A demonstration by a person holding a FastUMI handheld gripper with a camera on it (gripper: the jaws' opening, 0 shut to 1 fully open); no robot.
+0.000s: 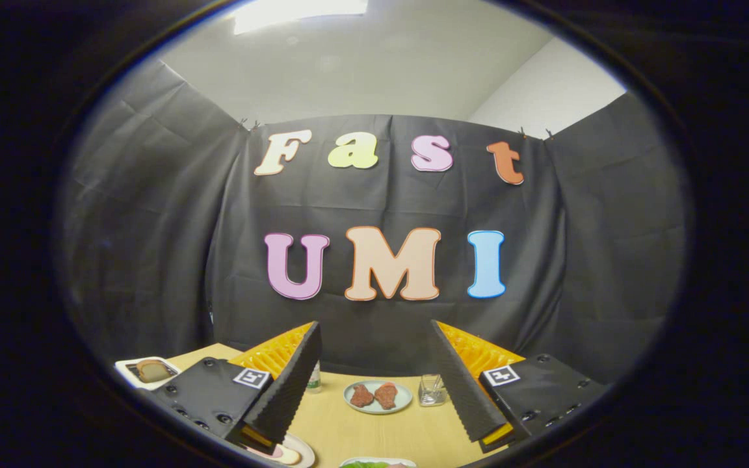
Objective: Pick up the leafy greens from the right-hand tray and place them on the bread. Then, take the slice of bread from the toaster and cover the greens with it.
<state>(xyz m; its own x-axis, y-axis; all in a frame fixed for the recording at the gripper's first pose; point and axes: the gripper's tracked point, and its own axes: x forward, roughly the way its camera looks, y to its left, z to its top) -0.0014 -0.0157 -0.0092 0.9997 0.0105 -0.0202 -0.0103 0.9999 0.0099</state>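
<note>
My gripper (374, 338) is held high above the wooden table (374, 432), open, with nothing between its fingers. Leafy greens (367, 465) lie on a plate close under the fingers, barely showing. A white toaster (147, 372) stands to the left beyond the left finger (290, 383), with a slice of bread (153, 369) in its slot. Part of a plate (296, 452) with something pale on it peeks out below the left finger; whether that is bread I cannot tell.
A light plate (378, 396) with two reddish-brown pieces of meat sits ahead between the fingers. A small clear glass container (432, 390) stands beside it on the right. A small bottle (314, 380) stands behind the left finger.
</note>
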